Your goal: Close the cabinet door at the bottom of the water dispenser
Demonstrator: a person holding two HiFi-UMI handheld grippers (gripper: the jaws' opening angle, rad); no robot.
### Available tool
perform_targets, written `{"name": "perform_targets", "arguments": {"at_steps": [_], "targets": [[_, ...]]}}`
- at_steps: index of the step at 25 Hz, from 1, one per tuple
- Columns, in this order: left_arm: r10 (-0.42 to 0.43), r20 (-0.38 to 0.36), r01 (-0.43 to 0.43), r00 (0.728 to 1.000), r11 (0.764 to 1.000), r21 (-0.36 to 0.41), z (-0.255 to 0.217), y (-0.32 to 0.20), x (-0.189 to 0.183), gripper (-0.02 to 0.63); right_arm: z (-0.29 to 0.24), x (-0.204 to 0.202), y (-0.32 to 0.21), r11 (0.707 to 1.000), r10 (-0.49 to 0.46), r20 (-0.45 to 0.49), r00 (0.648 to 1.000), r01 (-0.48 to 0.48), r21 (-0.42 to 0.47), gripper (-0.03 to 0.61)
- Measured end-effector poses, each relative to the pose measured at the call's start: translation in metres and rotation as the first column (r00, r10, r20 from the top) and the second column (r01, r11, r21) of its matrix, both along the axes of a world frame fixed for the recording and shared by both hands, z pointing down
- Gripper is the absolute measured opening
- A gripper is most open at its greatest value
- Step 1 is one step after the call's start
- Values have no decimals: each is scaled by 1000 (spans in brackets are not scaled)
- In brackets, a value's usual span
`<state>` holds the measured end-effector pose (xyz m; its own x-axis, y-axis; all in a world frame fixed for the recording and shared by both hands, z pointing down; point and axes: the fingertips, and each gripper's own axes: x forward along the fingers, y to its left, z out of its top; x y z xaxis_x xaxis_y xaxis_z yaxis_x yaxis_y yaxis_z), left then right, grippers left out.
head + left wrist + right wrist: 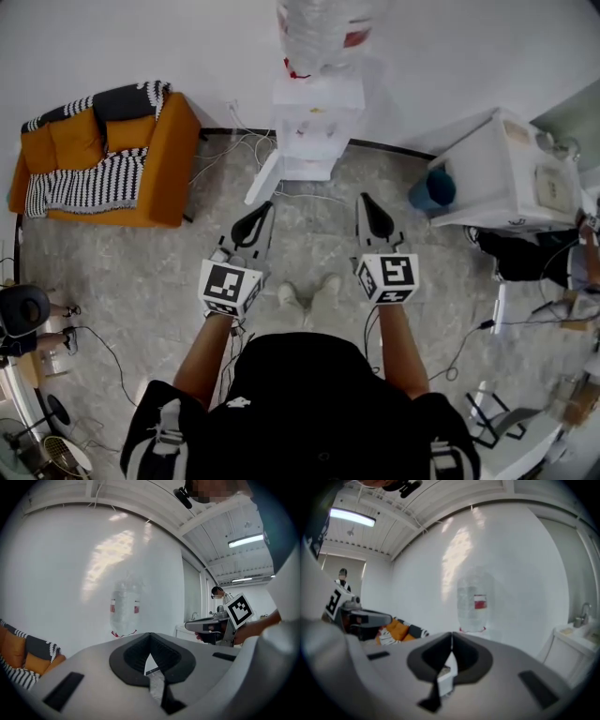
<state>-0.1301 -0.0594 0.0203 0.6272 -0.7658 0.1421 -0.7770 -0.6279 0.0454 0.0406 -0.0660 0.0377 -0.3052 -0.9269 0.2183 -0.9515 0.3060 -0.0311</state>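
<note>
Water dispenser: white floor-standing unit (317,122) against the white wall, with 1 upturned clear bottle (319,28) on top.
Cabinet door: white panel (264,178) at the dispenser's foot. It is hinged on the dispenser's left edge and swung out toward the person, so the cabinet stands open.
Left gripper: (262,211) in front of the dispenser, near the door's free edge but apart from it. Its own view shows the jaws clenched tip to tip with nothing between them (150,641).
Right gripper: (366,204) in front of the dispenser, to the right of the door. Its jaws are also pressed together and empty (451,639).
Handling, as a judgement: the door looks like a thin, stiff, light panel that should swing easily on its hinge.
Where to take hold: no grasp seems needed. Closed jaw tips can push the face turned away from the opening, close to the free edge, where leverage is best.
Risks: the smooth face may let the tips skate. The dispenser could be top-heavy under the bottle, so a gentle push suits it. The door may need a last press to seat.
Floor: speckled grey, stone-like and hard, with cables (225,150) trailing left of the dispenser's base.
Room: an orange sofa (164,150) with a black-and-white striped throw (89,183) stands well left of the dispenser. A white counter unit (511,173) stands to its right.
</note>
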Motion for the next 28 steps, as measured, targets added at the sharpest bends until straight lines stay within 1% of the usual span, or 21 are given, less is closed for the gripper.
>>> {"name": "perform_targets", "arguments": {"at_steps": [3, 5, 8, 11, 15, 18, 21, 28], "targets": [[-2, 13, 2, 1000, 1000, -1, 11, -10, 9, 9, 14, 4, -10, 1000, -23, 0, 1000, 23, -17, 34], [-13, 12, 13, 1000, 1000, -24, 22, -14, 13, 9, 25, 6, -16, 999, -36, 13, 999, 37, -29, 34], [-21, 44, 22, 999, 999, -25, 43, -26, 20, 9, 44, 10, -25, 997, -61, 23, 998, 62, -44, 34], [-24, 47, 27, 999, 998, -55, 67, -35, 29, 9, 66, 18, -34, 995, -83, 10, 997, 83, -62, 34], [-10, 43, 13, 999, 998, -63, 98, -48, 39, 9, 100, 21, -47, 992, -92, 16, 996, 93, -83, 34], [-24, 34, 27, 999, 996, -83, 127, -52, 41, 9, 131, 18, -52, 990, -108, 19, 994, 109, -92, 34], [-39, 29, 41, 999, 994, -98, 162, -54, 41, 9, 161, 14, -53, 986, -144, 25, 989, 146, -85, 34], [-18, 63, 25, 998, 993, -114, 243, -54, 48, 9, 231, 13, -62, 978, -172, 20, 985, 173, -118, 34]]}}
